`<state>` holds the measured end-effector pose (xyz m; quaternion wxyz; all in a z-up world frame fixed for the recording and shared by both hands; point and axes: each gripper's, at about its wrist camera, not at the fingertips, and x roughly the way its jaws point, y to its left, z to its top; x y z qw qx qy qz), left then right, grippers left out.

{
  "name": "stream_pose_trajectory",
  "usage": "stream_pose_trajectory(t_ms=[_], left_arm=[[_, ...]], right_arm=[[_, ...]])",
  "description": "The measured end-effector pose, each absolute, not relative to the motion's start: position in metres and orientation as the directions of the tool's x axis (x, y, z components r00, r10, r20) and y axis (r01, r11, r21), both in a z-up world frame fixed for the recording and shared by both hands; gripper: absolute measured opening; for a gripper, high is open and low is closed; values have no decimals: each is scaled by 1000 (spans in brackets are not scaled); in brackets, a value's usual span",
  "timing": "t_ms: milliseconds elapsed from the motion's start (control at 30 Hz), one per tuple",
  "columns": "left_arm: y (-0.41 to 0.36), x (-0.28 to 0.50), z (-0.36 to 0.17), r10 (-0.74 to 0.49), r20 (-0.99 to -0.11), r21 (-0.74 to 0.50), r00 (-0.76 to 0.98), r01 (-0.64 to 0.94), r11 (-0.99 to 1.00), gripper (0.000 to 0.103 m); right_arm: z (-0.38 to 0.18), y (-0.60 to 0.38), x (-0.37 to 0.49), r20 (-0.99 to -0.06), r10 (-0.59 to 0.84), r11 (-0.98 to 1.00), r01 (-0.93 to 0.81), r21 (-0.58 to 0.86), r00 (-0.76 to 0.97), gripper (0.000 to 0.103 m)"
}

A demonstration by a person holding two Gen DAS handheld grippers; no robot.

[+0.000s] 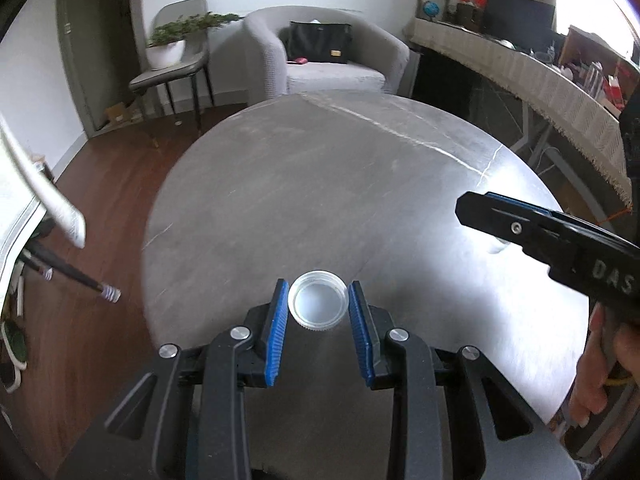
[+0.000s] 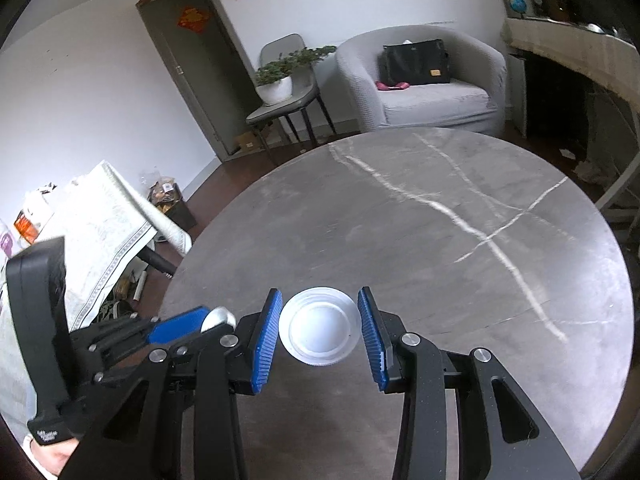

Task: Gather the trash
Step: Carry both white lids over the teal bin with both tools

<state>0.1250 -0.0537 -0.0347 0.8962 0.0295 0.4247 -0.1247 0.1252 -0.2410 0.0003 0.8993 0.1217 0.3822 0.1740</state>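
Note:
A white plastic lid (image 1: 318, 306) lies open side up on the round grey marble table (image 1: 320, 184), between the blue pads of my left gripper (image 1: 319, 294); small gaps show on both sides, so the jaws are open around it. In the right wrist view a clear plastic cup (image 2: 319, 331) stands bottom up on the table (image 2: 440, 220), between the pads of my right gripper (image 2: 319, 306), which is open with a gap each side. The right gripper (image 1: 520, 228) also shows at the right of the left wrist view, and the left gripper (image 2: 180, 326) at the lower left of the right wrist view.
A grey armchair (image 2: 420, 80) with a black bag (image 2: 416, 62) stands behind the table. A chair (image 2: 288, 108) bearing a potted plant (image 2: 280, 80) is beside it. A cloth-covered table (image 2: 100, 232) is at the left and a long draped counter (image 1: 540, 80) at the right. A bin (image 2: 172, 200) stands on the wood floor.

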Motion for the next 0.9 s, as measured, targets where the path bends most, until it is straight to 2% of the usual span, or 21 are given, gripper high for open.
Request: stream_pose_trajectory(t_ms=[567,700,900], left_arm=[[63,71,-39,-135,-740,-94,659,97,991,33],[86,64,-53,-128,-753,-98,645,83,992,33],[115,61,-86,-133,-820,-119,556,62,991,33]], right_arm=[[5,-131,98,-630,483,872,-402,279,608,40],[5,-103,95,-628,507,854,-443,273,590,40],[2,-61,85,-641,549,813,-522,259,536,40]])
